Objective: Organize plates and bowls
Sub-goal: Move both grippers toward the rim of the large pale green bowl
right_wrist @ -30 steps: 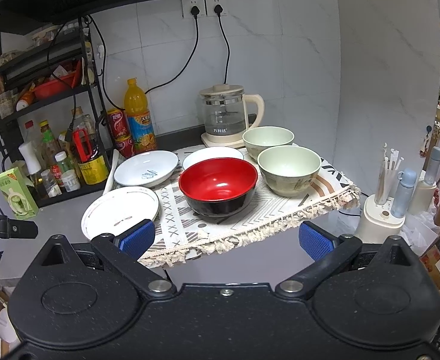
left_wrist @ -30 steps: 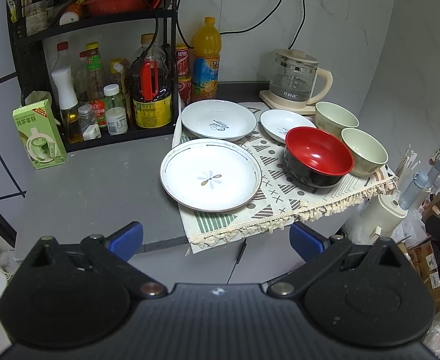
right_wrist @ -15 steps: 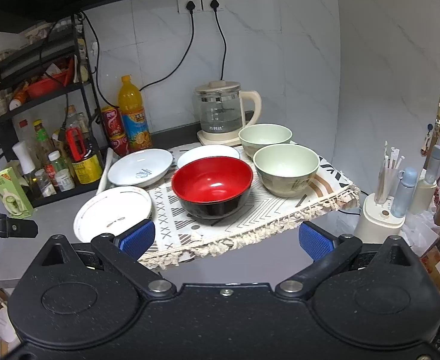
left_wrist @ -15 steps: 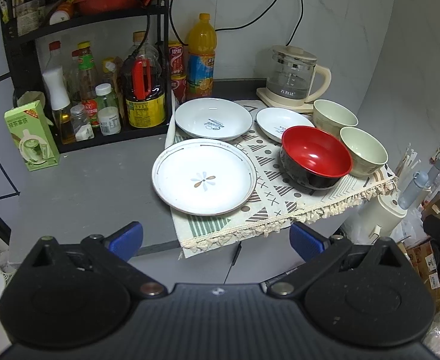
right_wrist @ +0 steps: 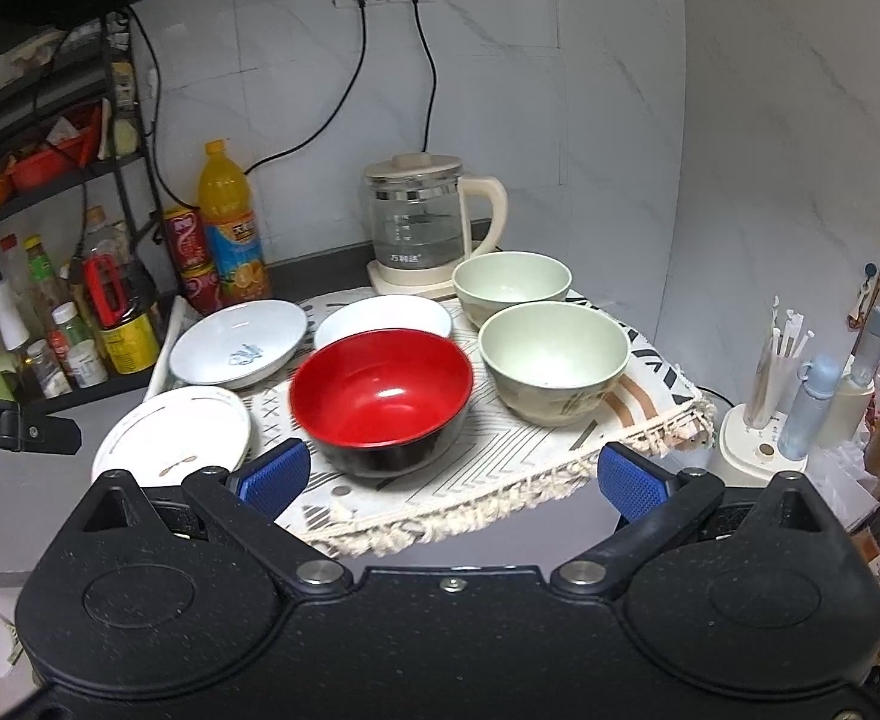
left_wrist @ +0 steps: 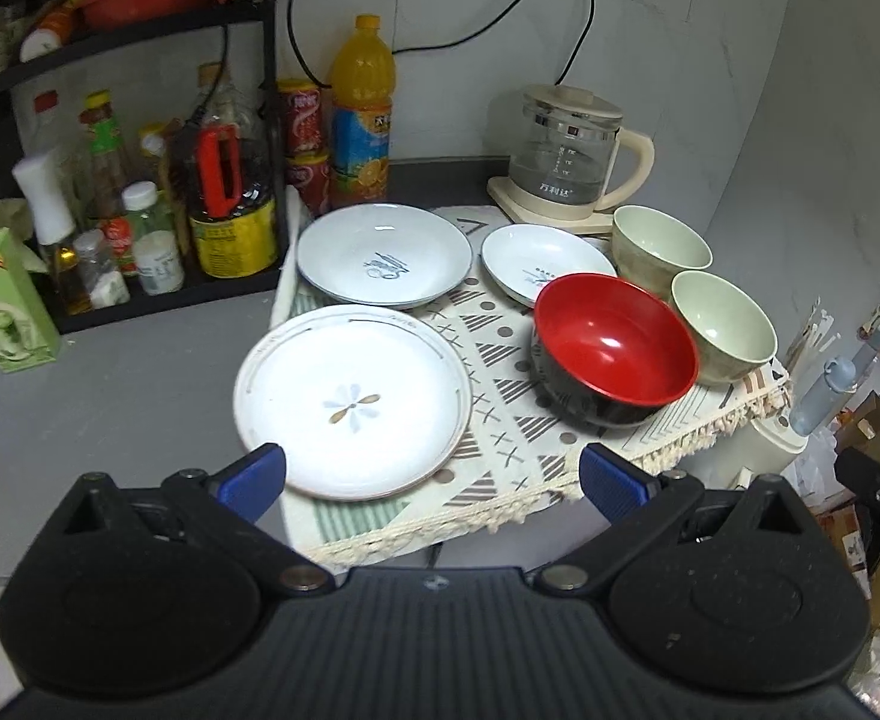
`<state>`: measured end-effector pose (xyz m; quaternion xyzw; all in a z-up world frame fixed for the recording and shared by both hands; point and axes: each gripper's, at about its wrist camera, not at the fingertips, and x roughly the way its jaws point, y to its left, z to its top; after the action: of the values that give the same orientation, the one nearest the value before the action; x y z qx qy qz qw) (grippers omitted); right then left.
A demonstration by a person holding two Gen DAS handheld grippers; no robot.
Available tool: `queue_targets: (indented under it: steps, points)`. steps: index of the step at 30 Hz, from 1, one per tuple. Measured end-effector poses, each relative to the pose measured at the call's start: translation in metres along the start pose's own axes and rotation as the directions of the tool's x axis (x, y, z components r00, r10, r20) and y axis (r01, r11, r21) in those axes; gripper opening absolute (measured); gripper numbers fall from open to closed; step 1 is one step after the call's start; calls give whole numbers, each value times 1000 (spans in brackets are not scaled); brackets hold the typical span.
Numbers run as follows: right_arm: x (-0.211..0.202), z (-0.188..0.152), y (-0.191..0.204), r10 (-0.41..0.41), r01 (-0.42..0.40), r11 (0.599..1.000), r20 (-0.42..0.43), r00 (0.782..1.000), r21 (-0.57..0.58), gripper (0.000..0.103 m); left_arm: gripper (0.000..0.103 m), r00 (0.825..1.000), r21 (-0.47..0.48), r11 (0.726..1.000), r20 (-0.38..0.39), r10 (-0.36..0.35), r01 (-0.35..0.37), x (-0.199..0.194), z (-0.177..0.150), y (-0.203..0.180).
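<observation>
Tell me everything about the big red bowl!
The red bowl is round and deep, glossy red inside and shiny black outside, maybe plastic or lacquer. It is empty and stands upright on the patterned cloth, near the front edge. A small white plate sits right behind it and a pale green bowl stands close on its right; I can't tell if either touches it. The right claw, wide open, is in front of it and isn't touching it.

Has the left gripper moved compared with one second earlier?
Yes. The left gripper has advanced toward the white flower-patterned plate; against the fixed black shelf rack, the counter looks nearer.
</observation>
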<state>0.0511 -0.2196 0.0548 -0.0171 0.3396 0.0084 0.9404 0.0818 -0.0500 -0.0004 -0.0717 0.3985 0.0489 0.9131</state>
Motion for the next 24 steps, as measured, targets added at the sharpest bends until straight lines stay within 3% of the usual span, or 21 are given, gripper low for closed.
queue_targets:
  steps: [20, 24]
  points:
    - [85, 47, -44, -19, 20, 1000, -54, 998, 23, 103, 103, 999, 74, 997, -42, -25, 28, 80, 75, -58]
    - [101, 53, -58, -27, 33, 997, -74, 997, 76, 103, 103, 999, 102, 994, -45, -21, 26, 102, 91, -72]
